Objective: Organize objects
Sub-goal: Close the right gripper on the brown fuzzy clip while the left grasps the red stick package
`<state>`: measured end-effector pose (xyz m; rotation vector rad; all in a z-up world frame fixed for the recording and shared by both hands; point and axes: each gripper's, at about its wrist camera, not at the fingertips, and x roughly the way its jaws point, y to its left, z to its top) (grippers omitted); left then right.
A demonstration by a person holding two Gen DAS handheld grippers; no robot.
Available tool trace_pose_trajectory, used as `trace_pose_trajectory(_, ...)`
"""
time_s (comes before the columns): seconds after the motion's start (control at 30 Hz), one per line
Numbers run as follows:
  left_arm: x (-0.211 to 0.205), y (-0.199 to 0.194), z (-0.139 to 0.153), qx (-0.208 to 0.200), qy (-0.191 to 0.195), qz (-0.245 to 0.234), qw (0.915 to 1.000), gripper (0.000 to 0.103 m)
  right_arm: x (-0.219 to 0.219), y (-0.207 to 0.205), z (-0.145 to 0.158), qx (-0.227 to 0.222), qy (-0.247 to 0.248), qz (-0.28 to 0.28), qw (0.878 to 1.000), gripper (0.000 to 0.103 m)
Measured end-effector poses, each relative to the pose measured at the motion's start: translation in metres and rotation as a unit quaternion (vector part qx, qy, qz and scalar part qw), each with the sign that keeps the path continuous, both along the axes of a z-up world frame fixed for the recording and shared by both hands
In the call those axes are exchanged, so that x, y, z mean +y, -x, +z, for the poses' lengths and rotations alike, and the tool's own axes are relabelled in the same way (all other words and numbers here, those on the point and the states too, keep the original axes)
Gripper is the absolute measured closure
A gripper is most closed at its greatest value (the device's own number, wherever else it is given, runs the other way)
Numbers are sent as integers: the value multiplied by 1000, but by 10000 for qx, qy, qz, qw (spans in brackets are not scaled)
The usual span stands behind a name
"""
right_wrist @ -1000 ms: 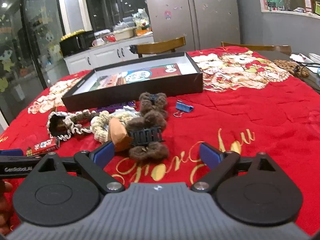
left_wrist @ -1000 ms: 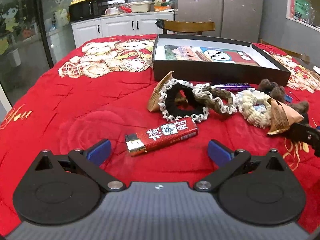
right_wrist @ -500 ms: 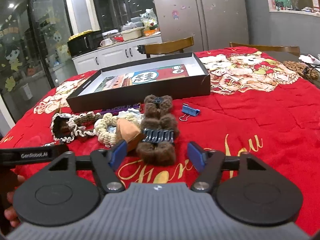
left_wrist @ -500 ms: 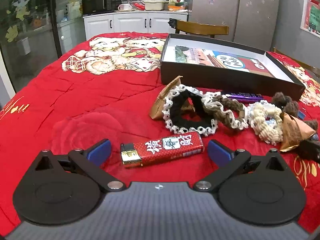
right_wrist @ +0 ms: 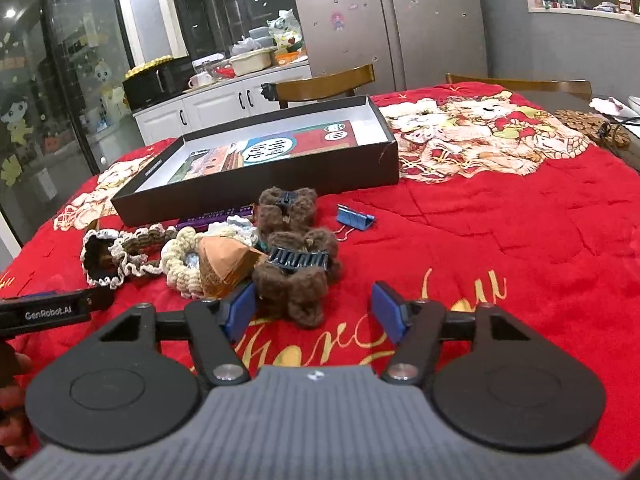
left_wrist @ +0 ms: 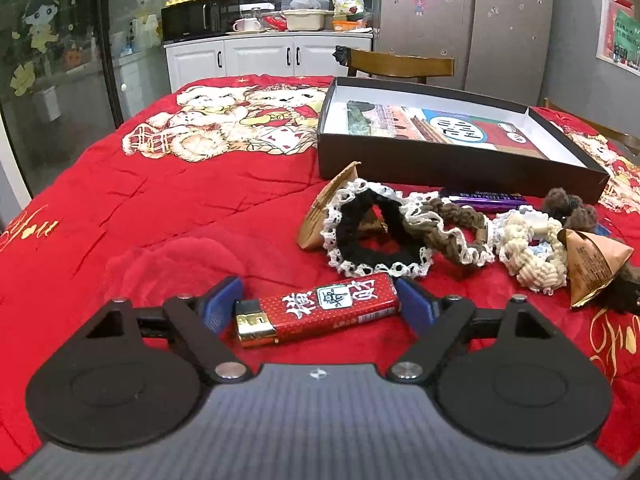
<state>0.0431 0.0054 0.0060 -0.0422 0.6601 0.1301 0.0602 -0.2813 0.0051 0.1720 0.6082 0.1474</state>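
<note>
A red lighter (left_wrist: 320,307) lies on the red cloth between the blue pads of my left gripper (left_wrist: 319,300); the pads sit right at its two ends, touching or nearly so. A pile of hair ties, a black lace scrunchie (left_wrist: 372,230), a cream braided tie (left_wrist: 532,252) and a brown paper packet (left_wrist: 592,264), lies beyond. My right gripper (right_wrist: 316,310) is partly closed around a brown furry hair claw (right_wrist: 298,280), pads apart from it. The open black box (right_wrist: 256,172) stands behind the pile.
A blue binder clip (right_wrist: 354,216) lies right of the pile. A purple bar (left_wrist: 484,200) lies against the box front. Wooden chairs (right_wrist: 324,84) stand at the table's far side. A woven coaster (right_wrist: 592,128) and a cable lie at the far right edge.
My left gripper moved forward over the lighter and its pads closed in to the lighter's ends. My right gripper advanced to the brown hair claw and narrowed.
</note>
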Motion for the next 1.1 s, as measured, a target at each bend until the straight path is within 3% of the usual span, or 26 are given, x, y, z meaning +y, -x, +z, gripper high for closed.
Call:
trace_pose_trajectory(0.17, 0, 1, 0, -25, 39, -1, 10000, 16, 2, -8, -1, 5, -97, 202, 9997, 59)
trace_pose_trajectory(0.43, 2, 3, 0, -53, 71, 10, 10000, 17, -3, -7, -1, -70, -318, 196, 9993, 71)
trace_pose_trajectory(1.1, -7, 30, 8, -295, -77, -33, 9995, 17, -23, 32, 22, -569, -508, -186, 9969, 73)
